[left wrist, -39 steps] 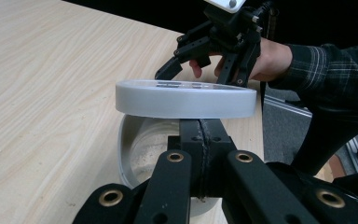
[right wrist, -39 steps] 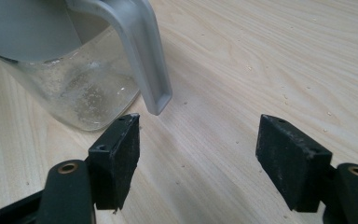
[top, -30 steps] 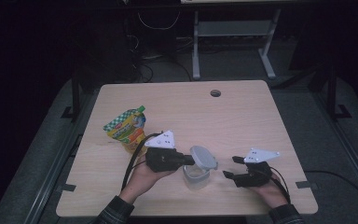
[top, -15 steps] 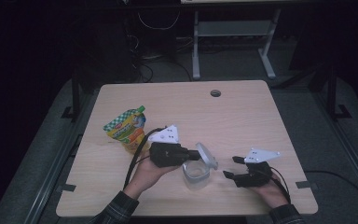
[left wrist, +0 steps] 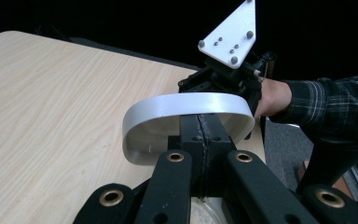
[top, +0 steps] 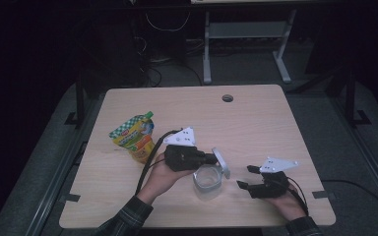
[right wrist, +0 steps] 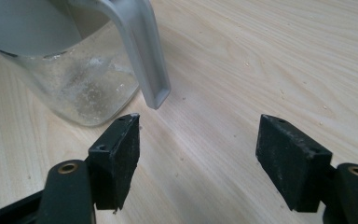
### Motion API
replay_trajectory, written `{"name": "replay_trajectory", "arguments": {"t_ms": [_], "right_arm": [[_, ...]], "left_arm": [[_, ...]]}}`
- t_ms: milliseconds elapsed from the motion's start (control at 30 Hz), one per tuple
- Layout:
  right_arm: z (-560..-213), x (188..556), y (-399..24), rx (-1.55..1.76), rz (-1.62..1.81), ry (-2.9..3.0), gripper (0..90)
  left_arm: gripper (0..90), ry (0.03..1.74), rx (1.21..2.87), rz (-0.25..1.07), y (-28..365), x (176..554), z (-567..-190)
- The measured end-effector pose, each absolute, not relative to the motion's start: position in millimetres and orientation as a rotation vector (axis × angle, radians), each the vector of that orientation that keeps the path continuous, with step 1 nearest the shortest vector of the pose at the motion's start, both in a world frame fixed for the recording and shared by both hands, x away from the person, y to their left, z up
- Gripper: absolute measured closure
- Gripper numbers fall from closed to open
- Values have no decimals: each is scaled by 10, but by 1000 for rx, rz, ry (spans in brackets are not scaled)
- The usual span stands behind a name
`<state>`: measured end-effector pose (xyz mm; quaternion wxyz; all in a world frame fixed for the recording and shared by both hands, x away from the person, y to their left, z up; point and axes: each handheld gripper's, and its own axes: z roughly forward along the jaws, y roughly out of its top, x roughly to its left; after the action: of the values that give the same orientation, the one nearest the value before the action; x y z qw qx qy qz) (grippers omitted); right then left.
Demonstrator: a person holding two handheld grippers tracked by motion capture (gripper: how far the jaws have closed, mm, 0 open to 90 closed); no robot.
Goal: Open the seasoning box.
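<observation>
High view: left gripper [top: 211, 159] pinches grey lid [top: 221, 162], tilted just above clear jar [top: 207, 181] near table's [top: 256, 123] front edge; right gripper [top: 246, 177] spread, empty, beside jar; pouch [top: 134, 136] lies well left

Left gripper [left wrist: 200, 140] clamped on grey lid [left wrist: 186, 105] edge; right gripper [left wrist: 223, 77] beyond, over wooden table [left wrist: 51, 102].

Dim room; light wood table [top: 256, 118] on grey carpet [top: 39, 172]. Behind table: white desk frame [top: 246, 44], cables [top: 165, 22].
</observation>
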<state>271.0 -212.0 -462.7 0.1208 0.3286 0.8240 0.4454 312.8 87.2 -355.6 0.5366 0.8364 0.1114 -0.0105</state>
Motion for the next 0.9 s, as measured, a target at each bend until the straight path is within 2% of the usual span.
{"name": "replay_trajectory", "arguments": {"t_ms": [500,900], "right_arm": [[-4636,2583,-2273,1010,1284,2369,299],[-4636,2606,-2244,998,1291,2379,299]], "left_arm": [[900,236,1991,-45,776,3198,-3544],[897,275,1989,-40,950,3165,-3516]]}}
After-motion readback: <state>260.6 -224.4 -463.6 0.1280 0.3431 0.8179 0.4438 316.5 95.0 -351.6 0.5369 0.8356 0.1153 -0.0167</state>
